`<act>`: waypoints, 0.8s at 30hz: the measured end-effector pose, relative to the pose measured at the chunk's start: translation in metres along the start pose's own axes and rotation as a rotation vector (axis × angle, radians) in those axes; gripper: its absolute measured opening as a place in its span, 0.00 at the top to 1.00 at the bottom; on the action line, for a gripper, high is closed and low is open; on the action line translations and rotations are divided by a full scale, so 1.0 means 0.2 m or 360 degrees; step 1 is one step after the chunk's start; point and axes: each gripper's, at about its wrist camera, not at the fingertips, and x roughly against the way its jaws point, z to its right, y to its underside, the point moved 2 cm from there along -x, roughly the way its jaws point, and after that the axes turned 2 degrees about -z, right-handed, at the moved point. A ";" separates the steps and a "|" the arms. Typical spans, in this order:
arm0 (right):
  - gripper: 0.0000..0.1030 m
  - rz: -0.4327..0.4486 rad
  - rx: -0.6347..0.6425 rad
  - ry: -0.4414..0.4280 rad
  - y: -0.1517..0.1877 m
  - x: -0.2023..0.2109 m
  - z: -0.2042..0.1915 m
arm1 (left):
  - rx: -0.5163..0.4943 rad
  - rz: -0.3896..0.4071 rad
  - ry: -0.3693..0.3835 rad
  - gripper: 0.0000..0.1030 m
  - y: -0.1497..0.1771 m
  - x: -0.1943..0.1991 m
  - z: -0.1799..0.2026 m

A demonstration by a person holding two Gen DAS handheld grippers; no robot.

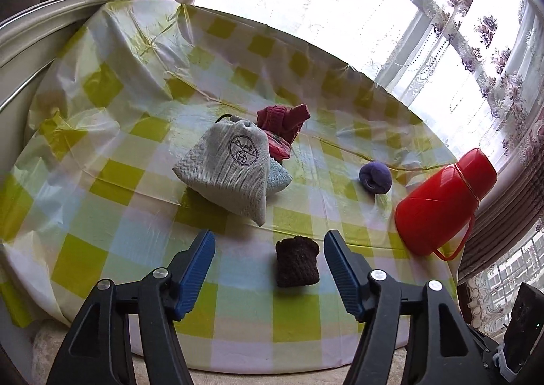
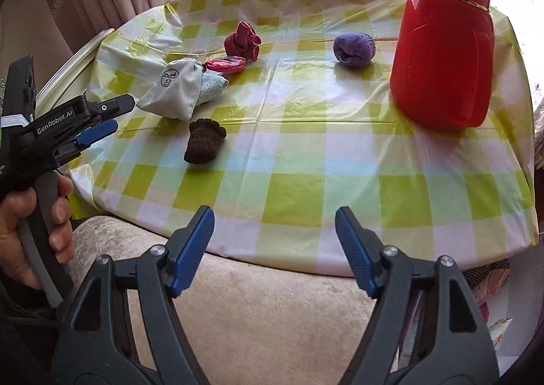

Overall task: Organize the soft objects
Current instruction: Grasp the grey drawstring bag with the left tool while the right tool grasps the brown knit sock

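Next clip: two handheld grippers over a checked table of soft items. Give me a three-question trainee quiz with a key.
1. True or false: the left gripper grips the brown knit piece.
2. What touches the grey drawstring pouch? A) purple ball B) light blue cloth C) red flask
3. Which hard object stands among the soft ones?

Key: 1 false, fingers apart, empty. 2 B, light blue cloth. 3 red flask.

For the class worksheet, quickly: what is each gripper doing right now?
Left gripper: open, holding nothing; the dark brown knitted sock roll lies on the table between its fingers.
Right gripper: open, empty.
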 end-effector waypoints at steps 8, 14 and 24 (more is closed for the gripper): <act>0.26 0.0010 0.0063 -0.0011 -0.16 -0.19 -0.19 | -0.0032 0.0024 -0.0077 0.20 -0.15 -0.09 -0.04; 0.26 -0.0010 0.0085 -0.0012 -0.25 -0.34 -0.28 | -0.0074 -0.0012 -0.0139 0.19 -0.24 -0.23 -0.05; 0.26 -0.0093 0.0097 0.0012 -0.33 -0.54 -0.36 | -0.0170 -0.0137 -0.0227 0.19 -0.30 -0.47 -0.07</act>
